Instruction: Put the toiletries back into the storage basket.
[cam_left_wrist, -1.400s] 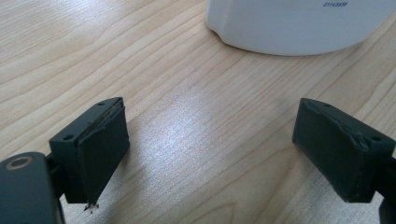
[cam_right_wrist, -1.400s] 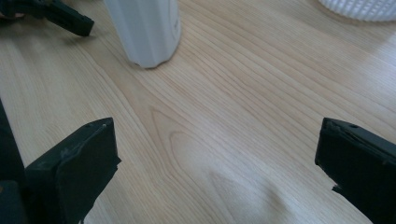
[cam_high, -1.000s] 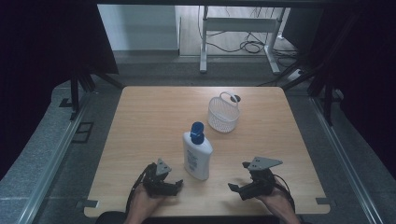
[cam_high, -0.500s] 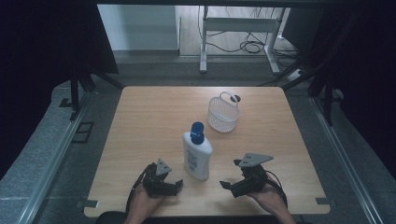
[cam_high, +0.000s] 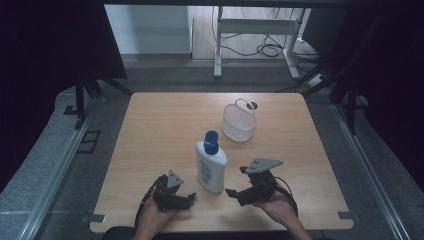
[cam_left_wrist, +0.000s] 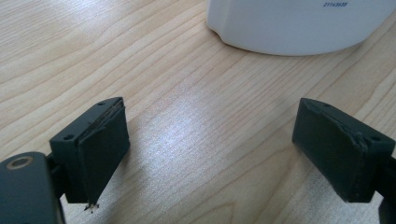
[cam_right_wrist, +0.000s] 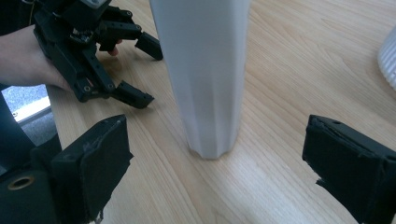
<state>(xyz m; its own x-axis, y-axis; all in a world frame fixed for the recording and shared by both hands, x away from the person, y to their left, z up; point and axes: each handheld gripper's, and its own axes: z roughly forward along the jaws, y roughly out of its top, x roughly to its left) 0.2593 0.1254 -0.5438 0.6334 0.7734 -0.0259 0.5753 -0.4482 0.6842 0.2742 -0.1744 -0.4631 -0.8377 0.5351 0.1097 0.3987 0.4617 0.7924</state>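
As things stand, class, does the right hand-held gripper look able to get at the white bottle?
Probably yes. The right hand-held gripper faces the bottle with jaws apart, though they have just been closing a little, and bare table lies between them. The bottle is not yet between the jaws.

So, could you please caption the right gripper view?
Open right gripper faces a standing white bottle on the wooden table.
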